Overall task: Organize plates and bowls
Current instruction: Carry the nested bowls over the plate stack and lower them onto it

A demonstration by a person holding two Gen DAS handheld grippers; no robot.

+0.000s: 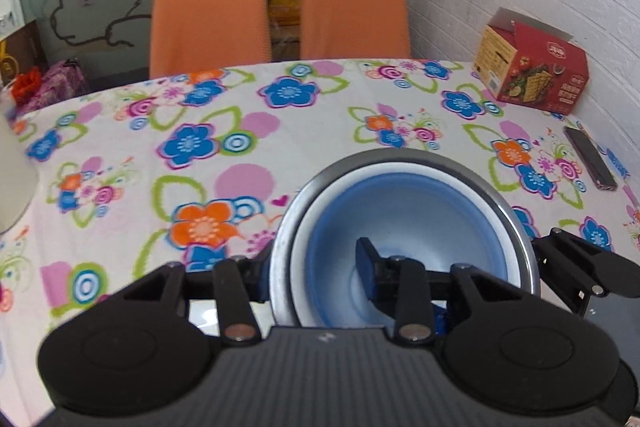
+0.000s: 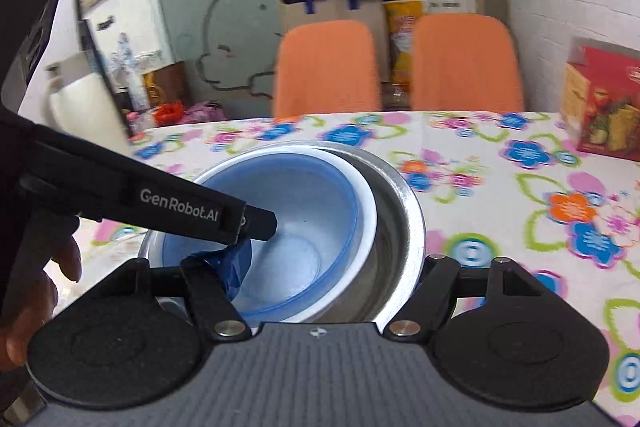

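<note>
Flowered cloth covers the bench (image 1: 120, 147), with white brick wall to the right.

My left gripper (image 1: 312, 259) stands astride the near-left wall of the nested bowls. One finger is outside the steel bowl (image 1: 280, 251) and the other is down inside the blue bowl (image 1: 420, 211). Its jaws are partly closed around both walls, but I cannot tell whether they actually pinch.

My right gripper (image 2: 320, 267) has its jaws spread wide. The steel bowl's right rim lies close in front of it, and it grips nothing.

Both bowls sit at the near edge of the bench, directly ahead of both jaws. The blue one is pushed toward the left inside the steel one, which leaves a crescent of bare steel on the right. I judge that crescent to be what the coming move turns on: the right hand is nearer to it and could steady the steel rim there, while the left is already placed to lift the blue bowl.

My count is two bowls, one steel and one blue with a white rim, and no plates in view. Farther out are one red box (image 1: 532, 67) and one phone (image 1: 590, 157) by the wall. Two orange chairs (image 1: 208, 15) stand beyond the far edge.
</note>
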